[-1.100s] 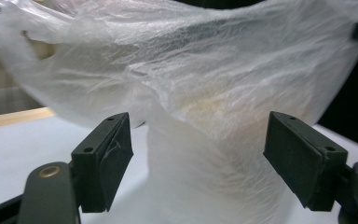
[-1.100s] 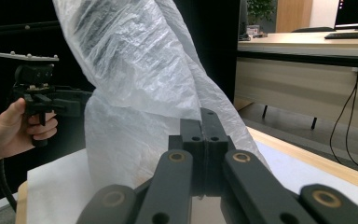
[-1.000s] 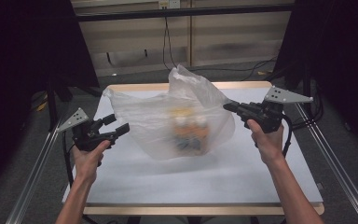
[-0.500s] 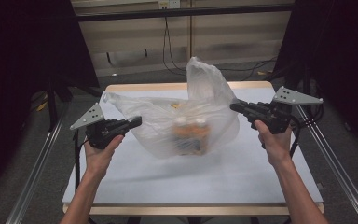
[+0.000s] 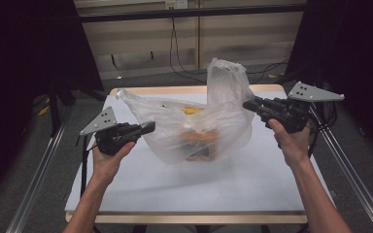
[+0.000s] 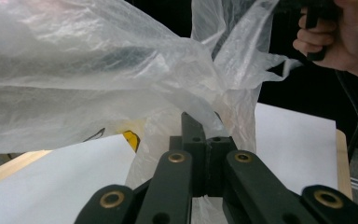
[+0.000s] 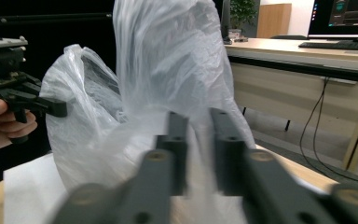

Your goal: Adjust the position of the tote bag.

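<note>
Mid-step in opening up a thin plastic bag (image 5: 189, 126) in the middle of the white table (image 5: 233, 184), with orange and yellow goods (image 5: 196, 141) inside, too blurred through the film to name. Left gripper (image 5: 148, 128) pinched tight on the bag's near-left edge; jaws just closed there, film bunched between them in the left gripper view (image 6: 204, 140). Right gripper (image 5: 247, 104) holding the opposite side, where the bag rises into a tall peak; in the right gripper view (image 7: 198, 140) a narrow gap between the jaws with film running through it, probably clamped, though blur leaves it uncertain.

Judged as the spreading stage: both edges held, mouth not yet wide. Next calls for drawing the two grips apart and slightly upward, gently, keeping both pinches firm so the film neither slips nor tears, and keeping the contents resting on the table.
</note>
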Motion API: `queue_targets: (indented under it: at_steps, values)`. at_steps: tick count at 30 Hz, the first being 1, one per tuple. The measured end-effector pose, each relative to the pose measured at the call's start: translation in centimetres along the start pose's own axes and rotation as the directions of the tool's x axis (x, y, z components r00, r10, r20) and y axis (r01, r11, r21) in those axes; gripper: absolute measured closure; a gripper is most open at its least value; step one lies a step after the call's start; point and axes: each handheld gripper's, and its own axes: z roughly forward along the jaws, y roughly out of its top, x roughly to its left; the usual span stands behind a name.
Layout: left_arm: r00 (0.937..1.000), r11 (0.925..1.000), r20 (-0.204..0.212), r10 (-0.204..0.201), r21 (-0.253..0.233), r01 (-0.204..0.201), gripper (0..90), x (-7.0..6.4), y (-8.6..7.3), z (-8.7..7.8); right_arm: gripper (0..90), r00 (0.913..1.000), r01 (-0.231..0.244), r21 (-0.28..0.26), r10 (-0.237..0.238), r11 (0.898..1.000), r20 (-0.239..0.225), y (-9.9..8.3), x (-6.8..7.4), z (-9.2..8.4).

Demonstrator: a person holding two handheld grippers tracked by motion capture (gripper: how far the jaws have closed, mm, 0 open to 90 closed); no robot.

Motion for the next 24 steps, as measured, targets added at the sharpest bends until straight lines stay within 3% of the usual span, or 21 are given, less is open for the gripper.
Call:
queue_targets:
  at_steps: [2, 8, 10, 14, 20, 24]
  values:
    - [1.0, 0.9998, 0.001, 0.006, 0.018, -0.006, 90.0, 0.0, -0.3, 0.0, 89.9, 1.0, 0.0, -0.001, 0.0, 1.0, 0.005, -0.1, -0.1, -0.1]
    - [0.9998, 0.9989, 0.017, -0.003, 0.048, 0.002, 90.0, 0.0, -1.7, 0.2, 90.0, 0.9991, -0.037, 0.007, 0.037, 0.999, 0.021, -1.4, -0.8, -0.6]
    - [0.9998, 0.9973, 0.015, 0.012, 0.072, -0.013, 90.0, -0.1, -2.1, 0.4, 90.0, 0.9987, -0.045, 0.024, 0.044, 0.999, 0.024, -2.0, -0.8, -0.6]
    - [0.9998, 0.996, 0.017, -0.008, 0.09, 0.006, 90.0, -0.1, -2.7, 0.8, 90.0, 0.998, -0.057, 0.044, 0.056, 0.997, 0.029, -3.2, -1.0, -0.5]
    - [0.9997, 0.9911, 0.002, -0.025, 0.131, 0.024, 90.0, 0.7, -3.8, 1.4, 90.0, 0.997, -0.069, 0.063, 0.066, 0.996, 0.04, -4.1, -1.6, 0.0]
    - [0.9991, 0.9871, 0.025, -0.034, 0.158, 0.03, 90.0, 1.0, -4.6, 2.0, 90.0, 0.9957, -0.081, 0.088, 0.077, 0.993, 0.051, -4.7, -2.0, 0.6]
